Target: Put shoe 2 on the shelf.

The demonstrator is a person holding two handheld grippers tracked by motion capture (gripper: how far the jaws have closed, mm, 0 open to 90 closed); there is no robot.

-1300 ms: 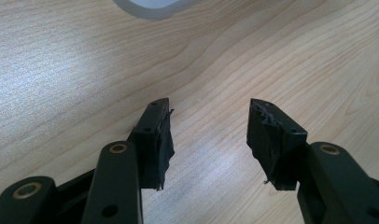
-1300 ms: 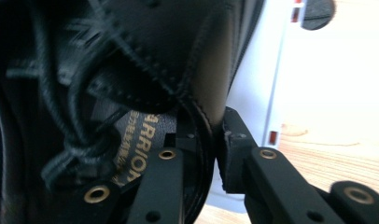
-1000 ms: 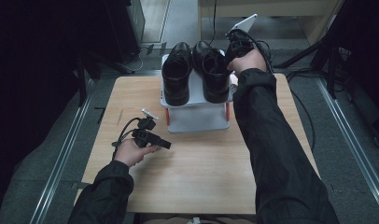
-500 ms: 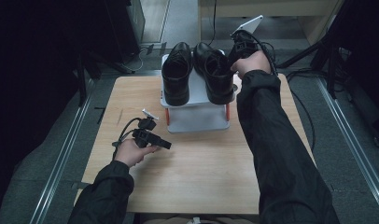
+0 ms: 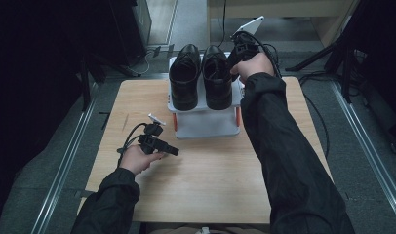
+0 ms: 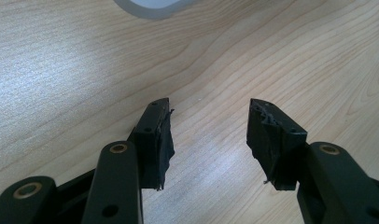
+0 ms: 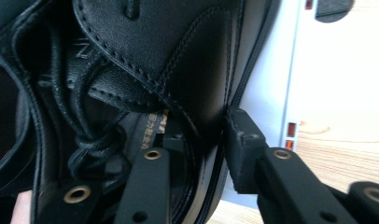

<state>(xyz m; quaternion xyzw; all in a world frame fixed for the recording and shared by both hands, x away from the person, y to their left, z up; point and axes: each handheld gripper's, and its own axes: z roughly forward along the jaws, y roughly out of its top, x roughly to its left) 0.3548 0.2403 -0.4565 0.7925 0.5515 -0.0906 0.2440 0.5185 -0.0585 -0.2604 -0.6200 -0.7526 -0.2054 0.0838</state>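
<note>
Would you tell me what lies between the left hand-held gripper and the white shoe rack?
Only bare wooden table: in the high view, nothing sits between the left hand-held gripper and the white shoe rack.

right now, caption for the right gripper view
Right gripper straddling the black shoe's side wall, jaws just opened, on the white rack.

Right-hand black leather lace-up shoe upright on top of white shoe rack, toe toward the near table edge, heel at the far end. Sits just beside, seemingly touching, matching left-hand shoe, both parallel. Glossy upper, stitched seams, laces loosely knotted, printed insole label visible inside. Outer side wall near the heel opening standing between two black jaws.
</note>
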